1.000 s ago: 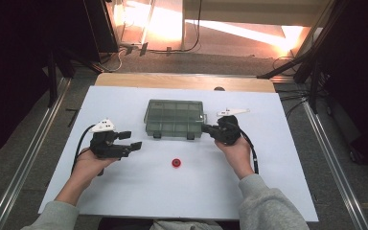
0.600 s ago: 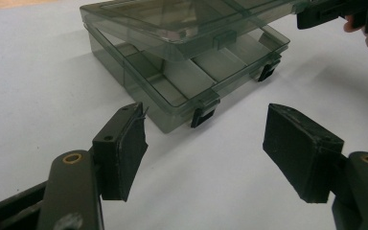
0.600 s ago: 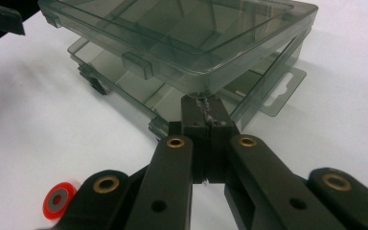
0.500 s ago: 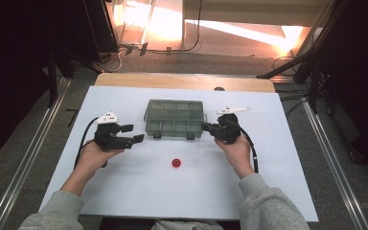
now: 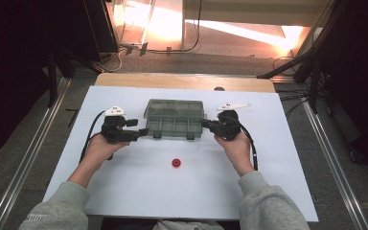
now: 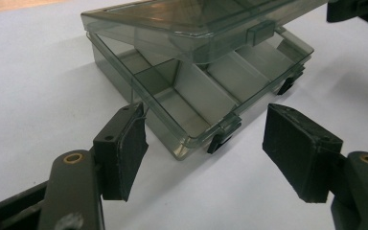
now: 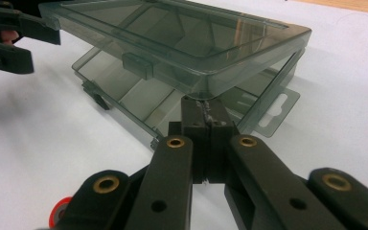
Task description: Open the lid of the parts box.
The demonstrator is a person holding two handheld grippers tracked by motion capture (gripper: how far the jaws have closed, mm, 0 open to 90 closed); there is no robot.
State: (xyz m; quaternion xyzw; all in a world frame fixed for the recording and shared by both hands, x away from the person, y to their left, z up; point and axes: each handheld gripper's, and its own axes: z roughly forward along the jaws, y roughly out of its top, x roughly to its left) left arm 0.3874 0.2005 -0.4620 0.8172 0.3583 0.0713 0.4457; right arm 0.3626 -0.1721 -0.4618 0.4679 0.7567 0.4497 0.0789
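Note:
A smoky clear compartment box sits mid-table with its lid tilted up off the base. My right gripper is at the box's right end. In the right gripper view its jaws are shut together, and their tips sit under the lid's near corner and hold it raised. My left gripper is at the box's left end and is open. In the left gripper view its pads stand either side of the base's front corner without touching it. The compartments I can see are empty.
A small red round piece lies on the white board in front of the box, also visible as a red piece by my right jaws. A wooden strip runs behind the board. Metal rails flank the table.
My left gripper has moved right and slightly away from the person, from open board up to the box's left end. The right gripper has stayed at the box's right end.

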